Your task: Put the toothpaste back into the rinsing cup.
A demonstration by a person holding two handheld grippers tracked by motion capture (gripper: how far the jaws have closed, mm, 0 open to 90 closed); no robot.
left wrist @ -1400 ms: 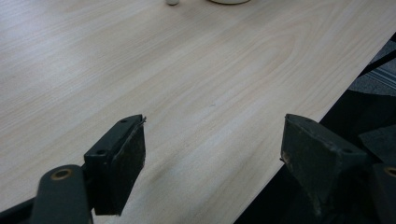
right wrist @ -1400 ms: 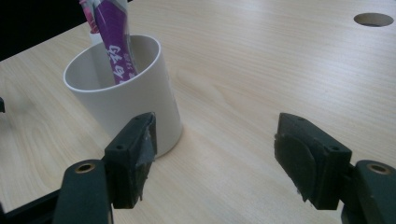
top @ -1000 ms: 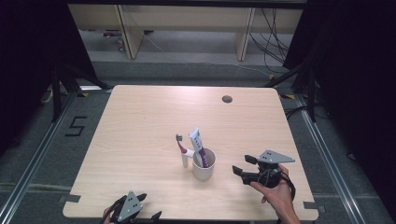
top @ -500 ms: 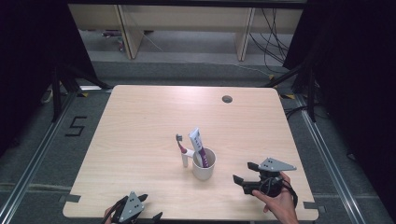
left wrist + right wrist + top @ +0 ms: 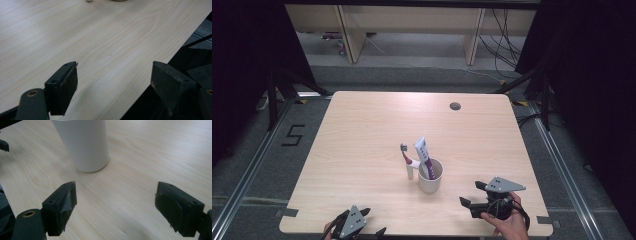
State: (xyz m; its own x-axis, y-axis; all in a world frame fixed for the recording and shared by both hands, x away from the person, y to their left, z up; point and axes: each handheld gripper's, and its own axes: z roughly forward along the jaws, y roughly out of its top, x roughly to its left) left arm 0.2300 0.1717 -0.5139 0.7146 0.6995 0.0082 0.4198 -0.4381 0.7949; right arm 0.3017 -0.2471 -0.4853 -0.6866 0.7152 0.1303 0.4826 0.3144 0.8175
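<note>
A white cup point(image 5: 430, 176) stands near the middle of the wooden table point(image 5: 372, 125), with a toothpaste tube point(image 5: 424, 150) upright in it. A pink toothbrush point(image 5: 406, 157) leans at the cup's left side. My right gripper point(image 5: 471, 193) hovers to the right of the cup, near the front edge, pointing at it. Its jaws have just been opening and stand open with nothing between them. In the right gripper view the cup point(image 5: 83, 145) sits ahead of the open gripper point(image 5: 116, 195). My left gripper point(image 5: 373, 221) rests at the front edge, and in its own view it stands open point(image 5: 113, 75) and empty over the table edge.
A round cable hole point(image 5: 455, 106) sits at the table's back right. Wooden shelving point(image 5: 407, 30) and cables lie beyond the far edge. A "5" point(image 5: 293, 135) is marked on the floor to the left. A dark drop borders the table's front edge point(image 5: 175, 55).
My right gripper has drawn back from the cup toward the table's front edge and sunk a little. The left gripper has kept still.
</note>
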